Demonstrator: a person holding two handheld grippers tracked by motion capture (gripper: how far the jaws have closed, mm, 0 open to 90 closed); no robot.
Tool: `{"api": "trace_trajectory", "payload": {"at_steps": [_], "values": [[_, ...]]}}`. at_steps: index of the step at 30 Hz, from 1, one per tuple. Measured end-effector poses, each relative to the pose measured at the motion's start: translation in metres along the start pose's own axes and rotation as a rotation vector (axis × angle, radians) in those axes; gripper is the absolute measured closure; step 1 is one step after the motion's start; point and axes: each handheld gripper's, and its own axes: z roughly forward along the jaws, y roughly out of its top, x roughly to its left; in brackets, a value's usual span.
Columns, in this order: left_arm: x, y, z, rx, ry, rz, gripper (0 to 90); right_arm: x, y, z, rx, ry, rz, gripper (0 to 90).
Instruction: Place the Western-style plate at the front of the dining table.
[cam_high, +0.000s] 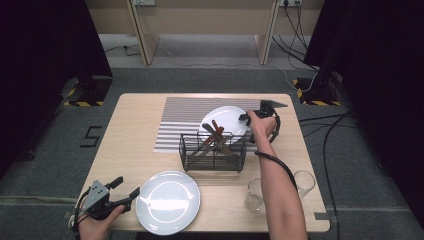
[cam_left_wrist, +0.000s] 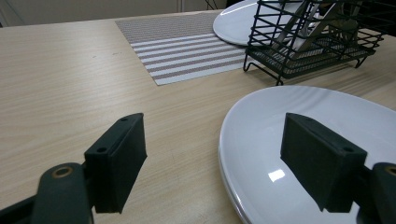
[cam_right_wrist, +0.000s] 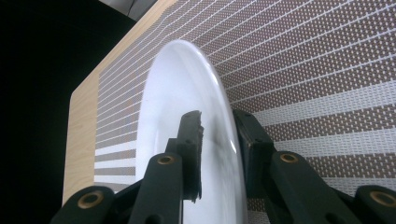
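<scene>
Right gripper: at the far right edge of the wire rack, its jaws set astride the rim of the far plate; in the right gripper view one jaw lies over the plate's top face and the other behind its underside. The jaws stand narrow, and whether the pads press on the rim I cannot tell.
Far plate: white, on the striped placemat just behind the wire rack; in the high view the rack's cutlery overlaps its near edge.
Right hand: behind the rack's right end, the forearm running back past the two glasses to the table's near edge.
Left gripper: well to the near left of the rack, jaws wide apart with nothing gripped; one jaw is over bare table, the other above the near plate's left rim.
Near plate: white, flat on the table, just in front of the rack on its near side.
Wire rack: black, mid-table, holding wooden-handled cutlery that leans toward the far plate.
Striped placemat: brown and white, under the far plate, reaching behind and left of the rack.
Glasses: two clear ones, near right of the rack, either side of the right forearm.
Table: light wood.
</scene>
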Motion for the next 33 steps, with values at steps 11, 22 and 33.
{"api": "trace_trajectory", "payload": {"at_steps": [11,22,33], "values": [[0.0,0.0,0.0,0.0,0.0,0.001,22.0,-0.002,0.001,0.001,0.007,-0.025,-0.007,66.9],[0.0,0.0,0.0,0.0,0.002,-0.001,22.0,-0.009,-0.002,0.005,0.021,-0.064,-0.015,61.5],[0.0,0.0,0.0,0.001,0.0,0.0,22.0,-0.015,-0.003,0.008,0.042,-0.111,-0.024,59.6]]}}
